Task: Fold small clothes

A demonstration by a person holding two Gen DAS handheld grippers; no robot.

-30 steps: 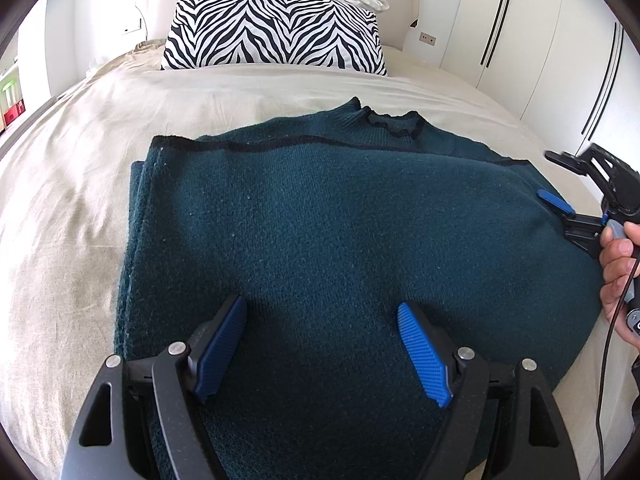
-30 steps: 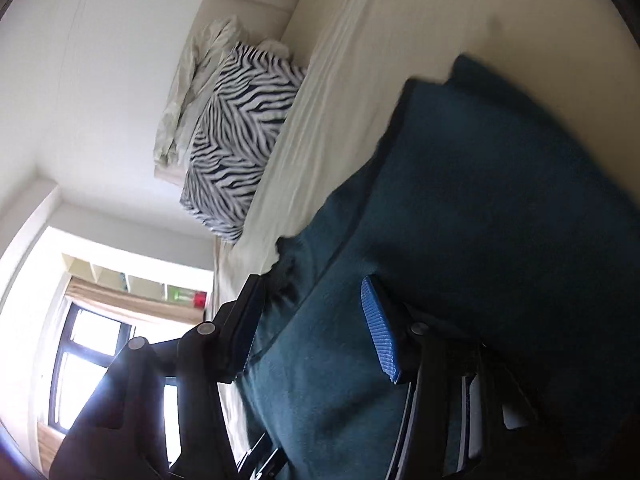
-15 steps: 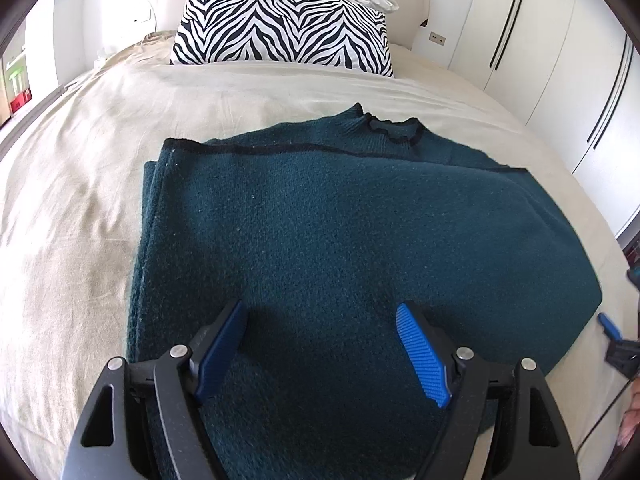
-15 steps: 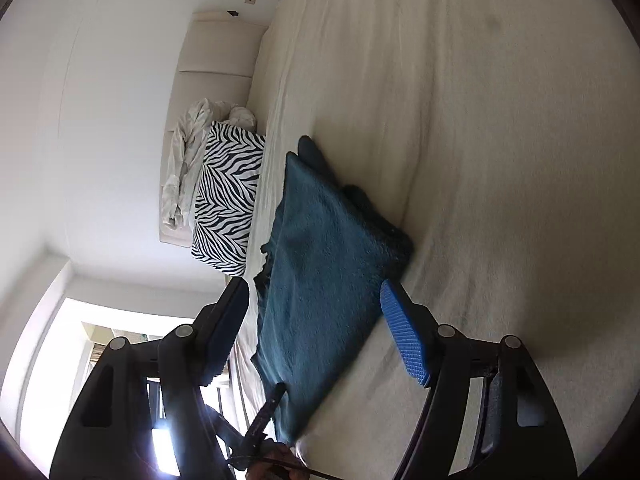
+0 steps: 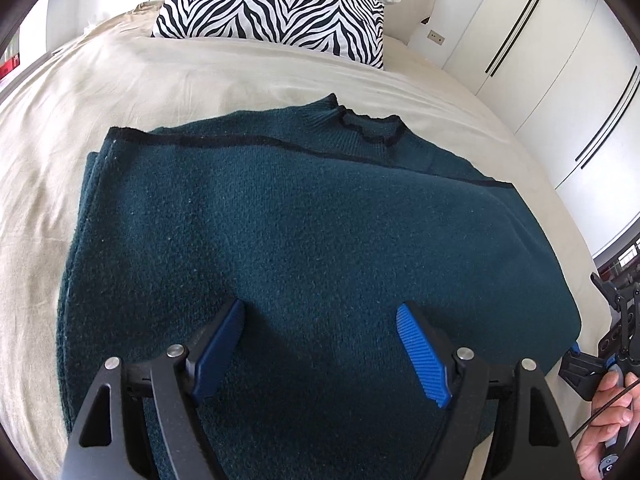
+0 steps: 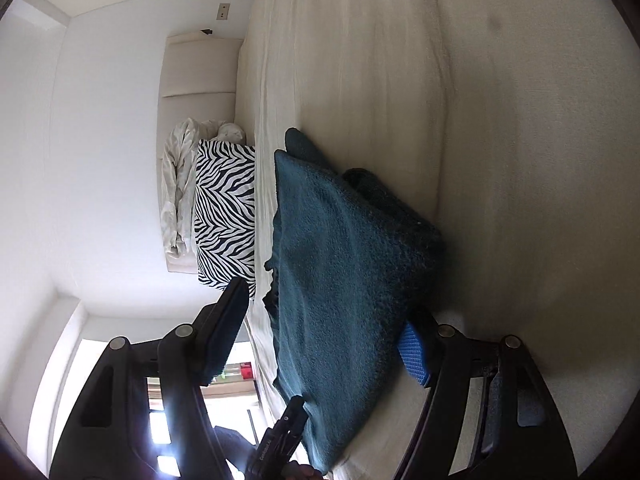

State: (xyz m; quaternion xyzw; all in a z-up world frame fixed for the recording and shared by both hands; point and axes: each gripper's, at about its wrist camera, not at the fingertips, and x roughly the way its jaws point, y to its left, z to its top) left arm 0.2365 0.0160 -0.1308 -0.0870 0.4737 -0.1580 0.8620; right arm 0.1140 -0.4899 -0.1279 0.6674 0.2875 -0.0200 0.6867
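Sweater (image 5: 312, 248) lies folded on bed (image 5: 160, 80) — both grippers, left (image 5: 320, 344) and right (image 6: 324, 340), gape apart.

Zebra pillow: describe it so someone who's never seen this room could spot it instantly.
Find the bed, covered in a plain beige sheet, and look to its far end by the cream headboard. The zebra pillow stands there, beyond the folded teal sweater, with a crumpled pale bundle behind it. Its bold black-and-white stripes are the only pattern among plain fabrics.
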